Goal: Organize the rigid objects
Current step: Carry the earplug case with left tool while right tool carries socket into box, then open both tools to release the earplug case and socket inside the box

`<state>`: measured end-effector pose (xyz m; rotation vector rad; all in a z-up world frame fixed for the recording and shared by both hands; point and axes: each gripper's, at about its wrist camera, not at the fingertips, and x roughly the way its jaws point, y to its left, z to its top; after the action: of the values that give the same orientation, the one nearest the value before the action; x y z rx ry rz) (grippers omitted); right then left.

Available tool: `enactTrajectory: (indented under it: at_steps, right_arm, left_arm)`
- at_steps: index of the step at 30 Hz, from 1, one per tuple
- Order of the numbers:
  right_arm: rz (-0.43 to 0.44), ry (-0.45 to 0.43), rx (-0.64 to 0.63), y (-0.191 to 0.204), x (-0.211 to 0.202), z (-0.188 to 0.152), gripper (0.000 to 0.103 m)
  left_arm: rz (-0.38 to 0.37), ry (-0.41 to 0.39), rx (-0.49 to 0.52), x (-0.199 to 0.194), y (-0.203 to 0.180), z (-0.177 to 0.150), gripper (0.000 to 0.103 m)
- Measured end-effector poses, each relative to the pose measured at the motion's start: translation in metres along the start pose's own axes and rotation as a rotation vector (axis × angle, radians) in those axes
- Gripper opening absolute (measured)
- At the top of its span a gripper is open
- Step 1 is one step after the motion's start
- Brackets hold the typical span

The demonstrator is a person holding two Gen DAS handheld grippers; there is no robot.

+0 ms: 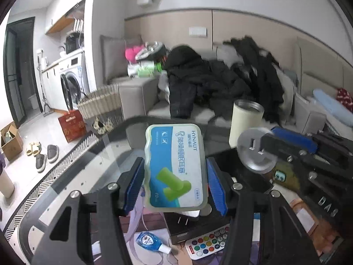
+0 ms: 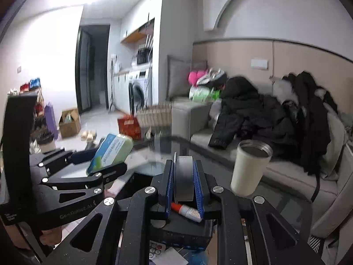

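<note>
My left gripper is shut on a blue and white earplug box and holds it above the glass table. The box also shows in the right wrist view, to the left. My right gripper is shut on a grey round plug adapter, held on edge above the table. The adapter shows in the left wrist view with its two prongs facing me, at the right gripper's tips.
A cream steel cup stands open on the table's far side, also in the right wrist view. Below lie a black box, a colourful remote, a blue bottle and a red-capped tube. A sofa with dark coats is behind.
</note>
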<state>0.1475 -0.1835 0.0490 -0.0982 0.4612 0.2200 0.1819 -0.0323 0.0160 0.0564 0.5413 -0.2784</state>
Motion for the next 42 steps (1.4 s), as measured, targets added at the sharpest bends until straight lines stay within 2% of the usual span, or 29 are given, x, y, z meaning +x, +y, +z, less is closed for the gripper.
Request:
enactTrajectory:
  at_steps: [5, 10, 15, 18, 20, 26, 33, 35, 36, 37, 38, 42]
  right_arm:
    - [0.003, 0.136, 0.051, -0.009, 0.039, -0.011, 0.017]
    - [0.02, 0.216, 0.108, -0.021, 0.06, -0.024, 0.017]
    - [0.037, 0.273, 0.112, -0.023, 0.072, -0.034, 0.017]
    - [0.043, 0.298, 0.124, -0.025, 0.077, -0.039, 0.017]
    - [0.062, 0.337, 0.133, -0.026, 0.081, -0.044, 0.017]
    - [0.069, 0.406, 0.157, -0.027, 0.09, -0.055, 0.017]
    - [0.07, 0.417, 0.146, -0.023, 0.089, -0.057, 0.018]
    - [0.076, 0.421, 0.15, -0.022, 0.088, -0.057, 0.024]
    - [0.078, 0.424, 0.152, -0.022, 0.088, -0.056, 0.027]
    - [0.081, 0.424, 0.156, -0.022, 0.087, -0.056, 0.034]
    - [0.085, 0.417, 0.161, -0.023, 0.085, -0.055, 0.039]
    - [0.079, 0.355, 0.183, -0.031, 0.067, -0.045, 0.039]
  left_arm:
    - [0.001, 0.109, 0.016, 0.034, -0.005, 0.0, 0.055]
    - [-0.005, 0.166, 0.021, 0.053, -0.008, -0.005, 0.055]
    - [-0.029, 0.228, 0.01, 0.062, -0.012, -0.009, 0.055]
    - [-0.016, 0.25, 0.024, 0.064, -0.015, -0.011, 0.055]
    - [0.012, 0.253, 0.05, 0.065, -0.018, -0.012, 0.055]
    - [0.018, 0.269, 0.047, 0.064, -0.014, -0.014, 0.055]
    - [0.013, 0.282, 0.057, 0.063, -0.012, -0.014, 0.056]
    - [0.009, 0.28, 0.055, 0.061, -0.011, -0.015, 0.057]
    - [0.009, 0.278, 0.054, 0.061, -0.011, -0.015, 0.06]
    - [0.012, 0.271, 0.054, 0.059, -0.01, -0.015, 0.066]
    - [0.017, 0.258, 0.055, 0.056, -0.01, -0.015, 0.068]
    - [0.038, 0.173, 0.056, 0.035, -0.008, -0.009, 0.07]
